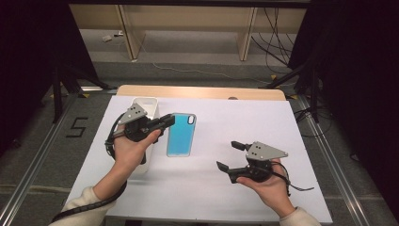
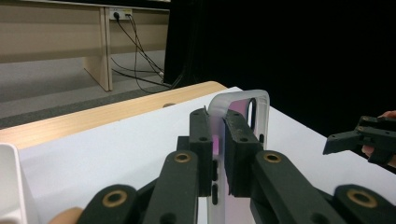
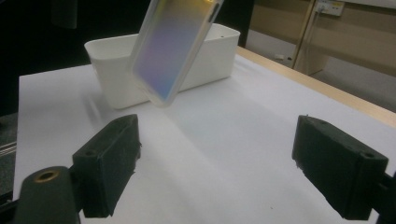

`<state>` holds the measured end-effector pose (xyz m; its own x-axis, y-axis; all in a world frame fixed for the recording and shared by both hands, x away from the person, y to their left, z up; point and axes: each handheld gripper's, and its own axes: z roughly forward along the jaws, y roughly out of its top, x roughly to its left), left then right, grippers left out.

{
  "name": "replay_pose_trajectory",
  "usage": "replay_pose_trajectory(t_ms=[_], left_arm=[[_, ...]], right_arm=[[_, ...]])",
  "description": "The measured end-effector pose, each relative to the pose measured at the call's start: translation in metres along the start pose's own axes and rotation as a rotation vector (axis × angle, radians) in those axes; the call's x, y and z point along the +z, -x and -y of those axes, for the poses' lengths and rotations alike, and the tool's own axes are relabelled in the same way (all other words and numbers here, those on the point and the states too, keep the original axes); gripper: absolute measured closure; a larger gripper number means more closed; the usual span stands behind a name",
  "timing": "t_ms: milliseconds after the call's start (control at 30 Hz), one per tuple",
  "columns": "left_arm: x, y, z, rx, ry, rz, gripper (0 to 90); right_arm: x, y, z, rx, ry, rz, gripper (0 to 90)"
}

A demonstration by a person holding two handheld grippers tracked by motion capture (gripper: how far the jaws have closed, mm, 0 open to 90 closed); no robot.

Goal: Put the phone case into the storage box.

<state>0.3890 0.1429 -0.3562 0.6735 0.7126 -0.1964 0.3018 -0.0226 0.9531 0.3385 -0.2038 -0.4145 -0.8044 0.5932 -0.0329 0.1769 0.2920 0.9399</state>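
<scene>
L gripper is clamped on the phone case, jaws squeezed tight on one long edge of it. In the left gripper view the two black pads press on the frosted rim from both sides, w/ the case standing up on edge between them and its camera cutout near the top. In the high view the case looks blue-teal w/ a clear rim, sitting about mid-table, just right of the white bin; the L hand is over the bin's near part. The right gripper view shows the case tilted and lifted off the table, bottom corner hanging in front of the bin, not touching the sheet; its face there is iridescent, purple to yellow.

R gripper is wide open, nothing between the jaws. It sits near the table's front right, held in the R hand, well apart from the case, jaws pointing left toward it. In its own view both pads stand far apart over bare white table. In the left gripper view the R gripper is at the right edge, past the case.

Table is covered w/ a white sheet; a wood edge shows along the far side.
</scene>
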Motion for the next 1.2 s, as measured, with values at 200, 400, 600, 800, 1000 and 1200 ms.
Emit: replay_pose_trajectory(t_ms=[200,400,600,800,1000,1200], left_arm=[[-0.003,-0.005,-0.004,0.020,0.019,-0.011,82.6],[-0.007,-0.010,-0.008,0.027,0.030,-0.023,82.7],[-0.009,-0.014,-0.011,0.030,0.034,-0.029,82.6],[-0.012,-0.020,-0.015,0.033,0.042,-0.041,82.7],[-0.018,-0.026,-0.018,0.037,0.057,-0.056,82.7],[-0.022,-0.034,-0.019,0.042,0.064,-0.071,82.6]], right_arm=[[-0.008,0.003,0.005,0.014,0.012,0.030,15.8],[-0.014,0.006,0.009,0.019,0.013,0.044,15.8],[-0.017,0.008,0.012,0.020,0.030,0.056,15.7],[-0.020,0.009,0.014,0.029,0.032,0.063,15.7],[-0.023,0.010,0.016,0.036,0.022,0.062,15.7],[-0.026,0.010,0.017,0.044,0.012,0.077,15.8]])
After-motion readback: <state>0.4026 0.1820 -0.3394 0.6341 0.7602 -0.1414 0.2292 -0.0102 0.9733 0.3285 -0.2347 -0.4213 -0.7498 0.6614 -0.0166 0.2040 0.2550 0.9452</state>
